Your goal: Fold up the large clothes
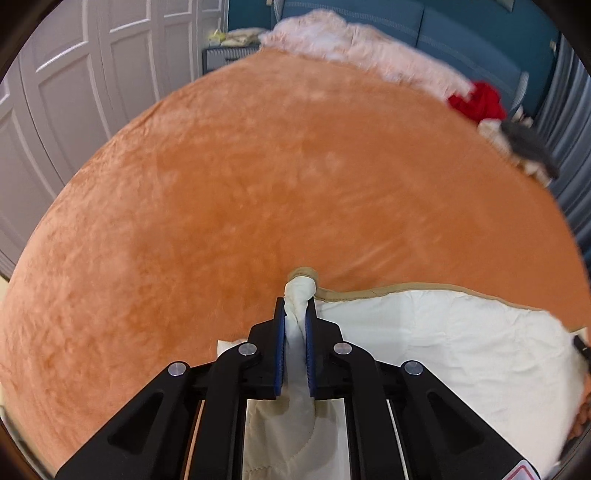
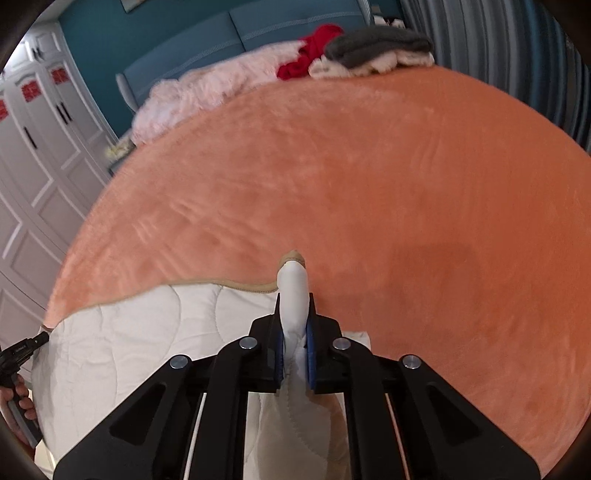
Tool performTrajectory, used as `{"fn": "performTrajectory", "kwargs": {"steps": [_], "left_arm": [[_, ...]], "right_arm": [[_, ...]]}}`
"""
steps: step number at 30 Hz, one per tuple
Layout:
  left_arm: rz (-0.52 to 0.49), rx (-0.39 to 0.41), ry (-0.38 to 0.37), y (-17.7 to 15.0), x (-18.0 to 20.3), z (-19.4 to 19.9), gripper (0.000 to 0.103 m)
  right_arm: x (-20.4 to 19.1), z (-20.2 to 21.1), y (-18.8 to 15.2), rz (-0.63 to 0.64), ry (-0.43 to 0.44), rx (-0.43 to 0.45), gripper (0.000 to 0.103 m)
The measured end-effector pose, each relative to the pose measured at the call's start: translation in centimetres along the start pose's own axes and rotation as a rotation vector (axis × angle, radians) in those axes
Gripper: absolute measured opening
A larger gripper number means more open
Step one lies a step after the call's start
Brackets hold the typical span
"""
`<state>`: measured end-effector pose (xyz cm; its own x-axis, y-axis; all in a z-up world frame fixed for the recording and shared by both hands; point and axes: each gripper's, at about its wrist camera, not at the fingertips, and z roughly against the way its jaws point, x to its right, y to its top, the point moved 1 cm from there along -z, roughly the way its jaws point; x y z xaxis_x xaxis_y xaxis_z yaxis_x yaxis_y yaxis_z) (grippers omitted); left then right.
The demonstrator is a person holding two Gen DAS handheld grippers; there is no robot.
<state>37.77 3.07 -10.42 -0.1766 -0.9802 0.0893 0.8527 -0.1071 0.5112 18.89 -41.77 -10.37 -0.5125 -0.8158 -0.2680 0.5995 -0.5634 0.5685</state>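
Observation:
A white quilted cover with tan piping [image 1: 443,332] lies over the near part of an orange plush bedspread [image 1: 258,166]. My left gripper [image 1: 297,306] is shut on a bunched corner of the cover, which pokes out past the blue pads. In the right wrist view the cover [image 2: 147,332] spreads to the left. My right gripper [image 2: 295,306] is shut on another bunched corner of it. The left gripper also shows at the far left edge of the right wrist view [image 2: 26,349], held by a hand.
A pink fluffy blanket [image 2: 207,88], a red garment [image 2: 314,51] and a grey and white pile [image 2: 380,48] lie along the far edge of the bed by the blue headboard [image 2: 258,29]. White wardrobe doors [image 1: 74,92] stand on the left, a grey curtain [image 2: 517,55] on the right.

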Motion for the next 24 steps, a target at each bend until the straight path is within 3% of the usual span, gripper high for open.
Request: {"fn": "performTrajectory", "kwargs": {"steps": [8, 17, 21, 23, 24], "left_arm": [[-0.014, -0.01, 0.045, -2.4, -0.2, -3.7, 0.012], [0.0, 0.037, 0.074, -3.3, -0.1, -4.4, 0.021], [0.053, 0.027, 0.083, -2.9, -1.3, -3.6, 0.045], [0.094, 0.028, 0.075, -2.6, -2.3, -2.0, 0.051], [0.12, 0.042, 0.082, -2.4, -3.0, -0.5, 0.061]], "right_arm": [[1.0, -3.0, -1.7, -0.018, -0.012, -0.048, 0.01], [-0.1, -3.9, -2.7, 0.047, -0.086, -0.014, 0.012], [0.3, -3.5, -2.5, 0.032, -0.1, -0.019, 0.027], [0.8, -2.5, -2.0, 0.003, -0.084, -0.026, 0.032], [1.2, -1.3, -1.7, -0.02, -0.085, -0.01, 0.041]]}}
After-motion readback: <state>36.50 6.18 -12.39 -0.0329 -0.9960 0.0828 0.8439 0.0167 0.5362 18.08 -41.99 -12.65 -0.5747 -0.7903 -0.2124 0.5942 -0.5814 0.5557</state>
